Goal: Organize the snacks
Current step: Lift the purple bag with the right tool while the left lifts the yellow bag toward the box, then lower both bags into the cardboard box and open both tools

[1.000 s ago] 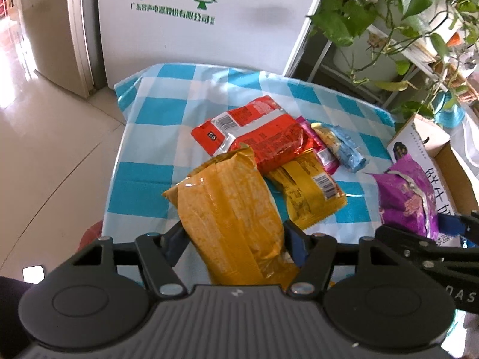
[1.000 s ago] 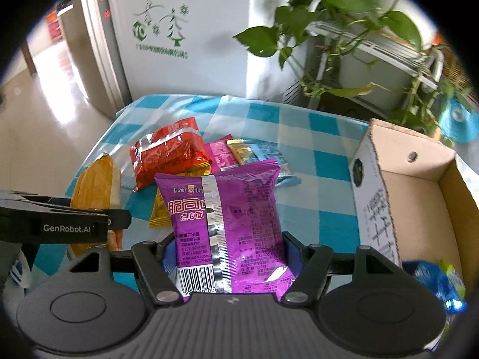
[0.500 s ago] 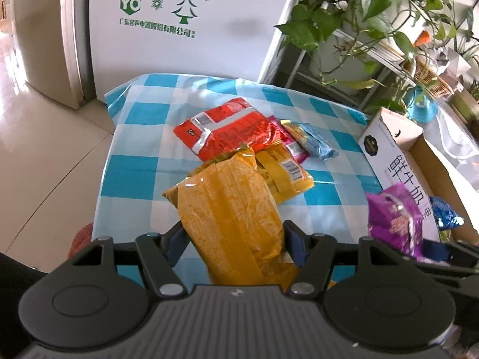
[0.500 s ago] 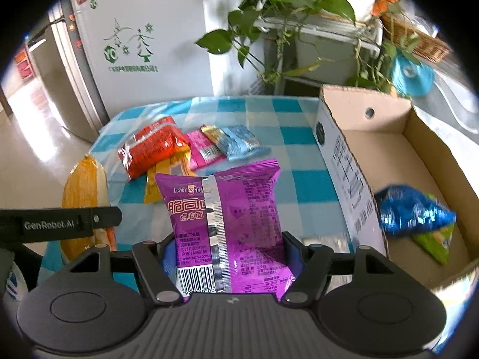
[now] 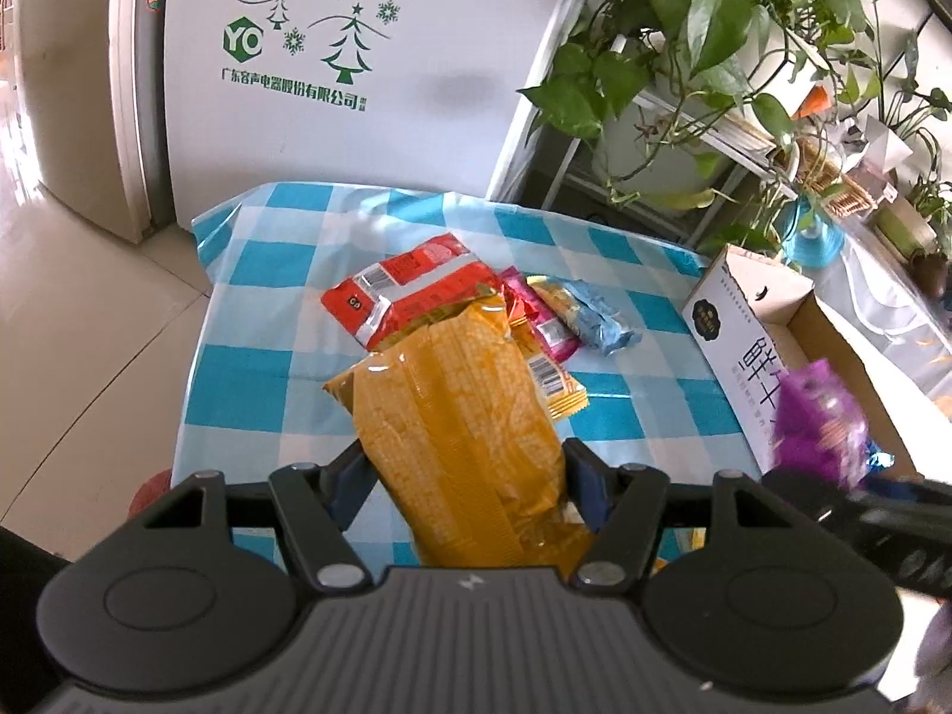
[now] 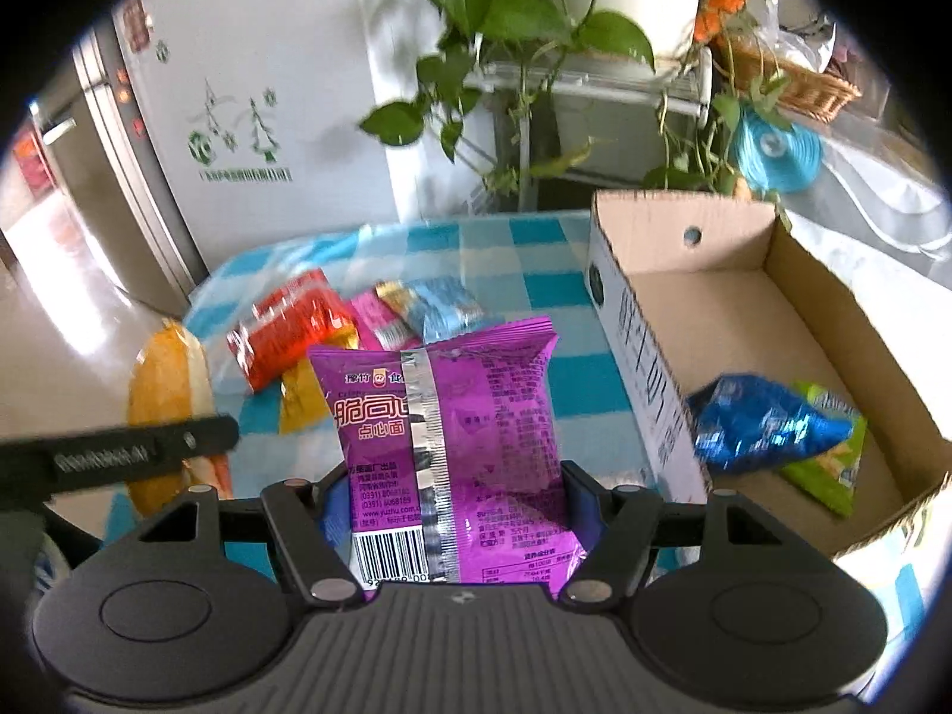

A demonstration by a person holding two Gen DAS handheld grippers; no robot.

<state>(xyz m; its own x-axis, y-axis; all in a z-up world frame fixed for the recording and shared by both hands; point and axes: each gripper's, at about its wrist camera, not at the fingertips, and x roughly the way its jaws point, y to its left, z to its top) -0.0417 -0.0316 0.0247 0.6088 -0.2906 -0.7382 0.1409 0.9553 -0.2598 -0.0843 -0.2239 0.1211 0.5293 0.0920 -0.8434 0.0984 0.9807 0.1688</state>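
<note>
My left gripper (image 5: 464,470) is shut on a long orange snack bag (image 5: 458,416), held above the checked tablecloth (image 5: 250,381). My right gripper (image 6: 449,476) is shut on a purple snack packet (image 6: 452,416), lifted near the left wall of the open cardboard box (image 6: 773,309). In the left wrist view the purple packet (image 5: 821,422) shows blurred against the box (image 5: 749,321) at the right. A blue packet (image 6: 755,422) and a green packet (image 6: 827,458) lie inside the box. On the cloth remain a red bag (image 5: 410,291), a yellow packet (image 5: 553,381), a pink packet (image 5: 535,315) and a light blue packet (image 5: 595,315).
A white appliance with a green logo (image 5: 333,59) stands behind the table. Potted plants on a white rack (image 5: 702,59) crowd the far right. Tiled floor (image 5: 77,321) lies beyond the table's left edge. A wicker basket (image 6: 815,83) sits on the rack.
Both grippers rose and swung to the right with their packets. The box has come further into both views, and the purple packet now hangs closer to its wall.
</note>
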